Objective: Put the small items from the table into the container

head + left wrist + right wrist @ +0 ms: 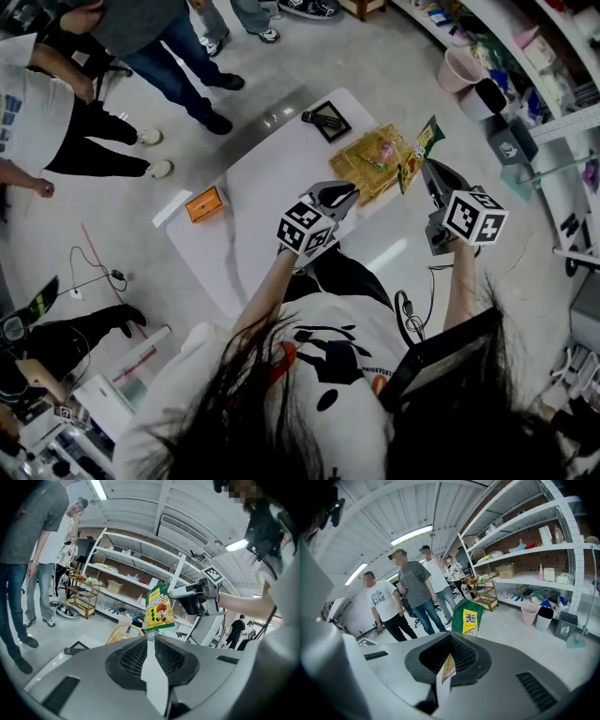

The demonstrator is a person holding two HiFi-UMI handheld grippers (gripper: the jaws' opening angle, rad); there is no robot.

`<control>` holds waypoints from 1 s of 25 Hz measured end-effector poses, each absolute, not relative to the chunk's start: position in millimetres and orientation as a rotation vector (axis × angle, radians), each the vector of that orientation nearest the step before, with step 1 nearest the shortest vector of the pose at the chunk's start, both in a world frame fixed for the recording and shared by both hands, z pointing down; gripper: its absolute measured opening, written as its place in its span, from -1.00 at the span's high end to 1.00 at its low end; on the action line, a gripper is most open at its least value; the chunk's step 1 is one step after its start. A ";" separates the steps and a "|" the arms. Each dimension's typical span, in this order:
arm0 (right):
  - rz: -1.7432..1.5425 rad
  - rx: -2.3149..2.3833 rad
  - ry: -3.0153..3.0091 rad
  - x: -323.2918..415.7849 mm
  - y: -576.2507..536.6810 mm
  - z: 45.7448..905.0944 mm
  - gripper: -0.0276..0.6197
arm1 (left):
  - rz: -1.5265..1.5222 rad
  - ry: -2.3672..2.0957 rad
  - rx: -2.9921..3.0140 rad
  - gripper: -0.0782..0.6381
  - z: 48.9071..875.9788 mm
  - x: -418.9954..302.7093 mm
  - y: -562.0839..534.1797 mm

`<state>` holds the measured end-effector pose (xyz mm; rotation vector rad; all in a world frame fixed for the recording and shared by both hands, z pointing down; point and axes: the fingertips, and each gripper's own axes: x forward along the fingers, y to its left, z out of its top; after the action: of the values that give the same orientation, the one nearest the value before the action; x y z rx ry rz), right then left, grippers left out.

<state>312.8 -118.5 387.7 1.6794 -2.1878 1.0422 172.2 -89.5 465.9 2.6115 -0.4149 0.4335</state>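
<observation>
A green snack bag (424, 145) hangs in the air over the right rim of the wicker basket (361, 176), which holds several small items. My right gripper (427, 171) is shut on the bag's lower edge. In the right gripper view a sliver of the bag shows between the jaws, with the bag (469, 617) standing up beyond the right gripper (453, 633). My left gripper (342, 195) hovers over the white table (272, 178), left of the basket, shut with nothing seen in it. The left gripper view shows the left gripper (150, 637) pointing at the bag (159, 607).
An orange box (204, 203) lies at the table's left edge. A black remote (322, 119) rests on a dark frame at the far end. Several people stand beyond the table. Shelves, a pink bucket (459, 67) and bins line the right side.
</observation>
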 end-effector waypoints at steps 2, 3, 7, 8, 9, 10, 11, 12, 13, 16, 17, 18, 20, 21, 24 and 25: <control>1.038 1.684 -2.174 330.5 -131.2 394.6 0.88 | 0.445 -0.410 2.610 0.67 468.0 182.0 -91.2; 1.033 1.681 -2.165 338.8 -138.0 400.1 0.88 | 0.452 -0.409 2.607 0.67 470.0 185.9 -92.1; 1.022 1.658 -2.134 365.5 -168.6 427.0 0.88 | 0.479 -0.425 2.585 0.67 480.8 193.6 -97.9; 1.030 1.645 -2.129 369.7 -175.5 434.9 0.88 | 0.485 -0.431 2.579 0.67 483.1 194.1 -99.9; 1.040 1.632 -2.125 372.8 -182.1 442.2 0.88 | 0.489 -0.436 2.574 0.67 485.2 194.3 -102.0; 1.047 1.619 -2.121 374.3 -188.6 448.4 0.88 | 0.493 -0.443 2.568 0.67 487.0 194.0 -103.9; 1.053 1.602 -2.120 374.1 -194.6 454.7 0.88 | 0.496 -0.451 2.563 0.67 488.6 193.2 -105.7; 1.059 1.577 -2.123 371.9 -200.0 461.6 0.88 | 0.498 -0.460 2.557 0.67 490.2 191.8 -107.5; 1.065 1.546 -2.131 368.3 -204.9 468.5 0.88 | 0.500 -0.469 2.551 0.67 491.9 190.1 -109.3; 1.121 1.450 -2.164 358.5 -217.2 488.2 0.88 | 0.507 -0.491 2.534 0.67 497.4 186.7 -114.4; 1.155 1.434 -2.166 357.7 -221.3 494.7 0.88 | 0.511 -0.498 2.528 0.67 499.4 186.0 -115.8; 1.194 1.427 -2.157 358.5 -224.8 503.0 0.88 | 0.514 -0.504 2.522 0.67 501.4 185.2 -116.9; 1.270 1.423 -2.095 364.7 -226.5 528.0 0.88 | 0.520 -0.515 2.508 0.67 504.6 183.1 -118.6; 1.298 1.420 -2.047 368.9 -224.5 543.1 0.88 | 0.523 -0.518 2.502 0.67 505.7 181.9 -119.2; 1.345 1.390 -1.903 378.1 -210.1 586.9 0.88 | 0.533 -0.521 2.489 0.67 508.1 177.3 -120.7; 1.353 1.375 -1.866 379.0 -204.1 598.5 0.88 | 0.537 -0.521 2.487 0.67 508.9 175.9 -121.0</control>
<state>379.0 -204.1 598.5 1.3749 -1.8665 1.3528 175.9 -121.0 508.9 2.4866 -0.5214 0.5367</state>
